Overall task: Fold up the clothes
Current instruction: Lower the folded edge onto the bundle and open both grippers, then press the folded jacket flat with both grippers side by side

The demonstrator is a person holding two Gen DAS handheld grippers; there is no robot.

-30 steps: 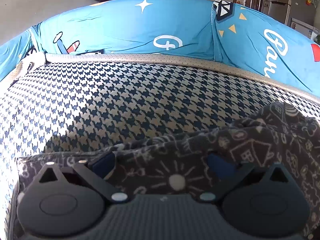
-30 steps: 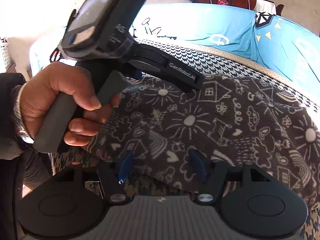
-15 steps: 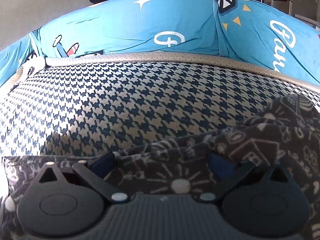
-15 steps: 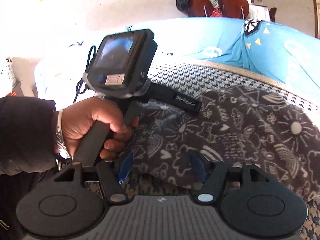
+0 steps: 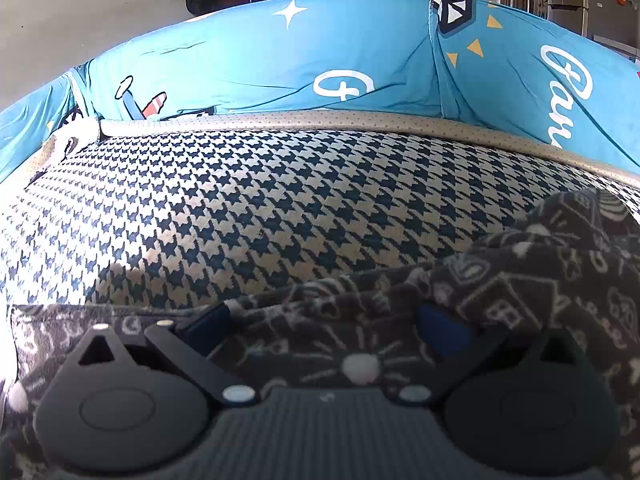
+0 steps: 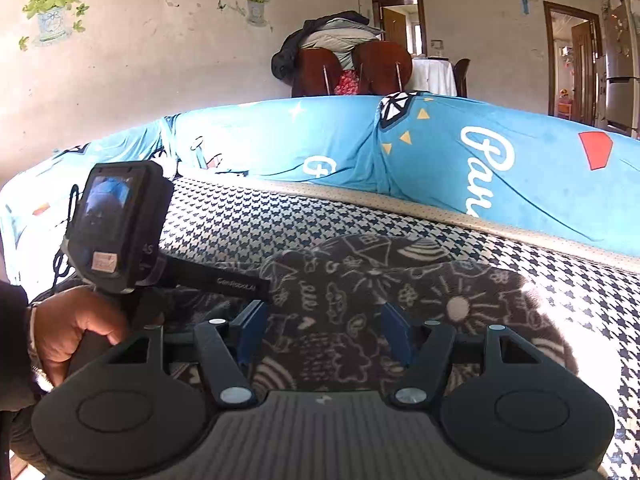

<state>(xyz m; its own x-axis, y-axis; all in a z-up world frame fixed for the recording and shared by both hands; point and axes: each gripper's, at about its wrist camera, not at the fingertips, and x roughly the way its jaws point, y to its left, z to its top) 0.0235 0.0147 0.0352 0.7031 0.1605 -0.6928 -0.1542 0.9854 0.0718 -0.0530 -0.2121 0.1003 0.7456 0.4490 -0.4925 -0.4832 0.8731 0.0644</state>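
Lying bunched at the near edge of the houndstooth sofa seat [image 5: 256,200], the dark doodle-print fleece garment [image 6: 360,292] is straddled by both grippers' wide-spread fingers [image 5: 440,332], [image 6: 394,334], seemingly for an edge grasp.

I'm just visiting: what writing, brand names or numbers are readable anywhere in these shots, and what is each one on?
"GenRobot.AI": small pale print on the black arm of the left claw, barely legible.
"Par": start of a white script word on the blue cover, cut off by the cushion edge.
"G": white script letter lower on the same cover, rest hidden.
"4S": faint, on the side of the screen unit.
Pink sticker below the screen: too small to read.
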